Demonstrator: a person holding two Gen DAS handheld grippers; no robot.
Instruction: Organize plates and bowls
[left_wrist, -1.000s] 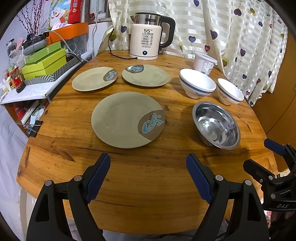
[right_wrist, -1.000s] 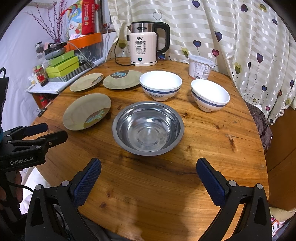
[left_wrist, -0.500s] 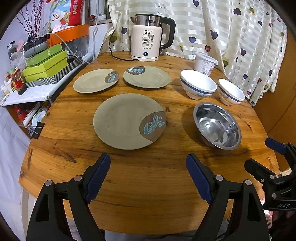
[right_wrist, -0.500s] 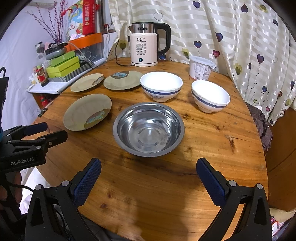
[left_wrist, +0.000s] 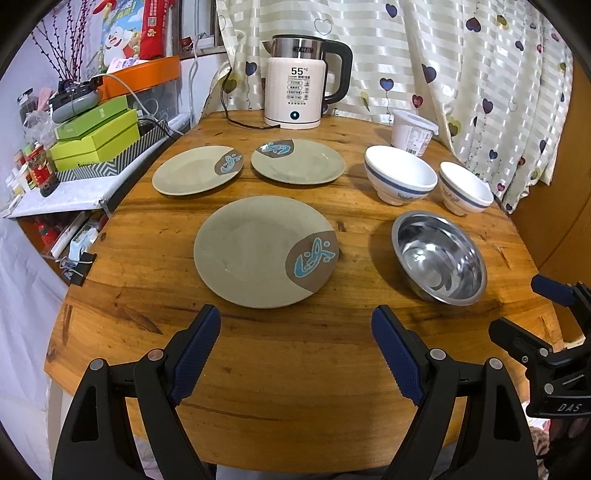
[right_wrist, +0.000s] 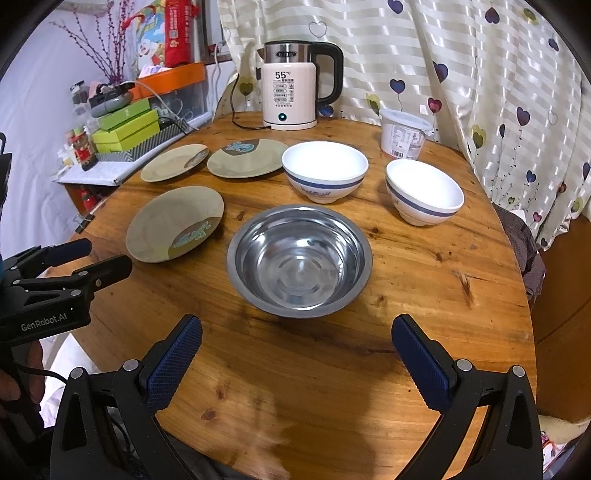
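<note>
Both grippers have crept slightly nearer over the last second, probably just the approach; nothing on the table (left_wrist: 258, 369) has moved; left gripper (left_wrist: 295, 350) gapes empty before the near plate (left_wrist: 264, 251); right gripper (right_wrist: 295, 360) gapes empty before the steel bowl (right_wrist: 299, 260); sorting unstarted

Three green plates (left_wrist: 264, 251) (left_wrist: 197, 170) (left_wrist: 298, 160); two white bowls (left_wrist: 400, 173) (left_wrist: 465, 188); one steel bowl (left_wrist: 439, 256); one kettle (left_wrist: 301, 81); one tub (left_wrist: 412, 131).
</note>
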